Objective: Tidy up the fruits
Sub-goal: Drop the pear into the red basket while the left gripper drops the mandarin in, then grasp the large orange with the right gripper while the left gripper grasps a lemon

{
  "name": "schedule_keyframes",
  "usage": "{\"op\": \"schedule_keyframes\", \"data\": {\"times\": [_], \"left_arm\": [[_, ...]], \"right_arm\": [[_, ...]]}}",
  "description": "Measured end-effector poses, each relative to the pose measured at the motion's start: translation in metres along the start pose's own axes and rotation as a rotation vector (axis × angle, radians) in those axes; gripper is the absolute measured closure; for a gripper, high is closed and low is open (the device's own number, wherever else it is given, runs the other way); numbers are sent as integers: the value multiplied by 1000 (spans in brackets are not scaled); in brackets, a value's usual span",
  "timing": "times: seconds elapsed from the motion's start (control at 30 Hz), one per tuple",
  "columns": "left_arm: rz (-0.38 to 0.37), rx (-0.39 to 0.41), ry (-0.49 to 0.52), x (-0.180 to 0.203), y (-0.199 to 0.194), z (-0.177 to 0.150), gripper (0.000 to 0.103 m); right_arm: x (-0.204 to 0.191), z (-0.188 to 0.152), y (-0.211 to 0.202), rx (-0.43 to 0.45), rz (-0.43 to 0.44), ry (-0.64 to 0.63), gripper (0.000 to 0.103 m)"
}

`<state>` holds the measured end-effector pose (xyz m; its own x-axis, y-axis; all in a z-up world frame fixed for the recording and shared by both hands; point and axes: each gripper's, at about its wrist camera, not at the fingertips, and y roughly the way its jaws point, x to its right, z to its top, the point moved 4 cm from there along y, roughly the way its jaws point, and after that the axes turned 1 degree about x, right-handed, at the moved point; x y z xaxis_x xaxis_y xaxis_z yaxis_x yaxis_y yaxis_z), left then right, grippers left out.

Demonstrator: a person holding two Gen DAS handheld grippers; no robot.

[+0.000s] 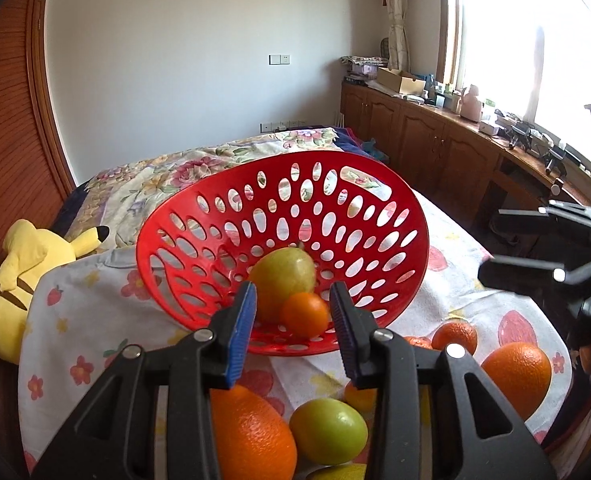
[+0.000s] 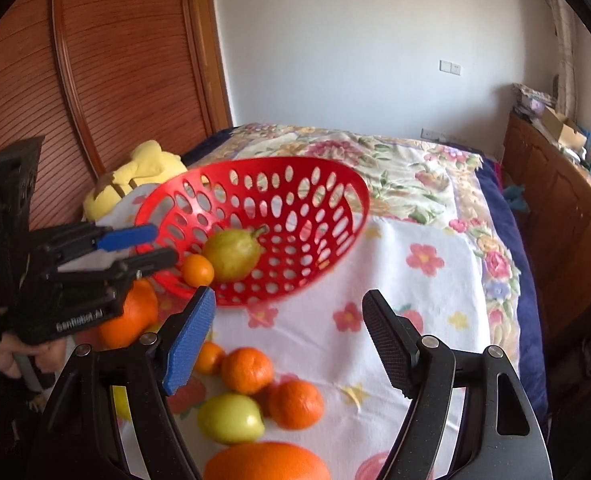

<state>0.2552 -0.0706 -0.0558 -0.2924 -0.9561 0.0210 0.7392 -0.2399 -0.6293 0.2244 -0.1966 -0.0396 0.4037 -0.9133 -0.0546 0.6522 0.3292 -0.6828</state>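
Fruits lie loose right under both grippers on a white cloth (image 1: 95, 320) printed with flowers and strawberries, spread over a bed. Beneath the left gripper (image 1: 294, 300) sit a large orange (image 1: 251, 432) and a green round fruit (image 1: 327, 430). To its right are another big orange (image 1: 517, 376) and a mandarin (image 1: 455, 336).

Just past its fingertips a red perforated basket (image 1: 375, 168) stands tilted, its open side facing the gripper. A yellow-green pear (image 1: 283, 276) and a small orange (image 1: 305, 314) rest touching in its low near side.

Beyond the basket lies a floral quilt (image 1: 167, 176), and off to the left a yellow plush toy (image 1: 27, 276) rests against a slatted wooden door (image 1: 7, 120). Far to the right, wooden cabinets (image 1: 435, 140) with a cluttered top run under a bright window (image 1: 535, 40). A white wall closes the far end.

The left gripper is closed down to a narrow gap and has nothing between its pads. In the right wrist view its tips sit at the basket's near rim, though contact cannot be told.

The right gripper (image 2: 291, 300) stands well open and empty, over bare cloth beside the basket.
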Motion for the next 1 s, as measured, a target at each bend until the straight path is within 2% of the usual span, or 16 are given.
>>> {"op": "schedule_keyframes", "data": {"times": [0.23, 0.43, 0.73, 1.0], "left_arm": [[7, 30, 0, -6, -20, -4, 56], [8, 60, 9, -9, -52, -23, 50], [-22, 81, -2, 0, -87, -60, 47], [-30, 73, -26, 7, -99, -88, 47]], "right_arm": [[5, -23, -6, 18, -19, 17, 25], [-1, -47, -19, 50, -21, 33, 24], [-16, -81, -32, 64, -27, 35, 21], [-24, -103, -35, 56, -44, 27, 17]]}}
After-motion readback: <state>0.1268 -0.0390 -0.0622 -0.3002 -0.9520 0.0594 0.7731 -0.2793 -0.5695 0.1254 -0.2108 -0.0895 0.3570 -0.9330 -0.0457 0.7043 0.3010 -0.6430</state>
